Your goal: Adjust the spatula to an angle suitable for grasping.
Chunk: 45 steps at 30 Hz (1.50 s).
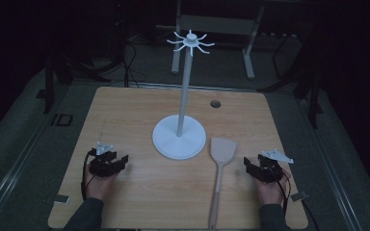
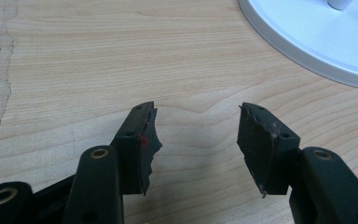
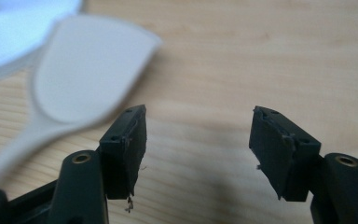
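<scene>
High view takes in the wooden surface (image 1: pixel 125 120), dim at its edges, with dark floor around it. A white stand (image 1: pixel 179 137) rises from a round base at the centre to a ring of hooks on top. Just right of the base, apart from it, lies the spatula (image 1: pixel 219 173); its handle end is cut off at the frame bottom. Left gripper (image 1: pixel 124 159) rests at the left, jaws spread over bare wood. Right gripper (image 1: pixel 247 162) sits near the spatula, jaws spread and holding nothing; its own view blurs the blade.
</scene>
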### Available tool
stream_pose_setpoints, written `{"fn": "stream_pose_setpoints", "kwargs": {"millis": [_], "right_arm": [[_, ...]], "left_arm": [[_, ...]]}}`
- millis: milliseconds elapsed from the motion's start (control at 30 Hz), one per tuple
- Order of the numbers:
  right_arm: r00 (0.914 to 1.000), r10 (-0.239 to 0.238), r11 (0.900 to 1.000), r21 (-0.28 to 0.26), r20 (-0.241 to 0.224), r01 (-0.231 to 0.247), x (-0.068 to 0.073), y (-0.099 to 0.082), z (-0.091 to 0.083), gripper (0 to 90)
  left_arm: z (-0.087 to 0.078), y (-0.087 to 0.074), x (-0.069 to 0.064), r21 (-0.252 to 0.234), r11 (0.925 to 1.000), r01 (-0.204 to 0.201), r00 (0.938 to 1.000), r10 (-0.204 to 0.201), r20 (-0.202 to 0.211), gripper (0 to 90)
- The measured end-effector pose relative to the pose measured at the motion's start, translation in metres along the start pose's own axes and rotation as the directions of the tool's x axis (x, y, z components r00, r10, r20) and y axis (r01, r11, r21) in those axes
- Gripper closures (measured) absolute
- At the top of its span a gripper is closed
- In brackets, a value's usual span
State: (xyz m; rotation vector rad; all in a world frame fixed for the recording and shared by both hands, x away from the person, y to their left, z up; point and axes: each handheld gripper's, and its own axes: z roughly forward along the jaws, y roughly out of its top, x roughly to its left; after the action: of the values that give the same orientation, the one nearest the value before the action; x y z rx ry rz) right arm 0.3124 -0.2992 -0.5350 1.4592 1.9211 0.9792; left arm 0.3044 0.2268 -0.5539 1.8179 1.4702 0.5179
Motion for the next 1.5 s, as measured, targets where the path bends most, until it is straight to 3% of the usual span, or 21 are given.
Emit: {"fn": "stream_pose_setpoints", "kwargs": {"millis": [67,100,200,400,533,633,900,1167,1233,1300,1500], "right_arm": [[0.9975,-0.065,0.9972,-0.034,0.026,0.066,0.007,0.004,-0.007,44.7],[0.9975,-0.065,0.9972,-0.034,0.026,0.066,0.007,0.004,-0.007,44.7],[0.9875,-0.155,0.9819,-0.105,0.028,0.157,0.018,0.017,-0.020,52.6],[0.9891,-0.146,0.9813,-0.129,-0.016,0.143,0.021,0.037,-0.020,67.5],[0.9863,-0.162,0.9793,-0.128,-0.031,0.157,0.024,0.046,-0.007,82.5],[0.9844,-0.168,0.9807,-0.111,-0.053,0.161,0.027,0.050,0.009,88.4],[0.9764,-0.184,0.9826,-0.043,-0.112,0.181,0.043,0.069,0.053,89.7],[0.9597,-0.234,0.9702,0.026,-0.155,0.241,0.065,0.070,0.082,89.5],[0.9620,-0.228,0.9705,0.044,-0.150,0.237,0.068,0.070,0.087,89.6],[0.9696,-0.197,0.9760,0.065,-0.146,0.208,0.067,0.070,0.092,89.7],[0.9710,-0.210,0.9716,0.086,-0.114,0.220,0.063,0.071,0.093,89.7]], "left_arm": [[-0.001,0.000,0.000,-0.002,1.0000,-0.001,1.0000,0.001,-0.002,47.2],[-0.001,0.000,0.001,-0.001,1.0000,-0.001,1.0000,0.001,-0.001,47.2],[-0.001,0.000,0.001,0.001,1.0000,-0.001,1.0000,0.001,-0.002,47.2],[-0.001,0.000,0.000,-0.002,1.0000,0.002,1.0000,-0.002,-0.001,47.2],[0.000,0.000,0.000,-0.001,1.0000,0.000,1.0000,0.000,0.000,47.2],[0.000,0.000,-0.001,-0.001,1.0000,-0.003,1.0000,0.003,0.000,47.2],[0.000,0.000,0.000,-0.001,1.0000,-0.002,1.0000,0.002,0.001,47.2],[-0.001,0.000,0.001,-0.002,1.0000,-0.003,1.0000,0.003,0.003,47.2],[-0.001,0.000,0.001,-0.004,1.0000,-0.002,1.0000,0.002,0.003,47.2],[-0.001,0.000,0.001,-0.007,1.0000,0.002,1.0000,-0.002,0.001,47.2],[-0.002,0.000,0.001,-0.007,1.0000,0.002,1.0000,-0.002,0.002,47.2]]}}
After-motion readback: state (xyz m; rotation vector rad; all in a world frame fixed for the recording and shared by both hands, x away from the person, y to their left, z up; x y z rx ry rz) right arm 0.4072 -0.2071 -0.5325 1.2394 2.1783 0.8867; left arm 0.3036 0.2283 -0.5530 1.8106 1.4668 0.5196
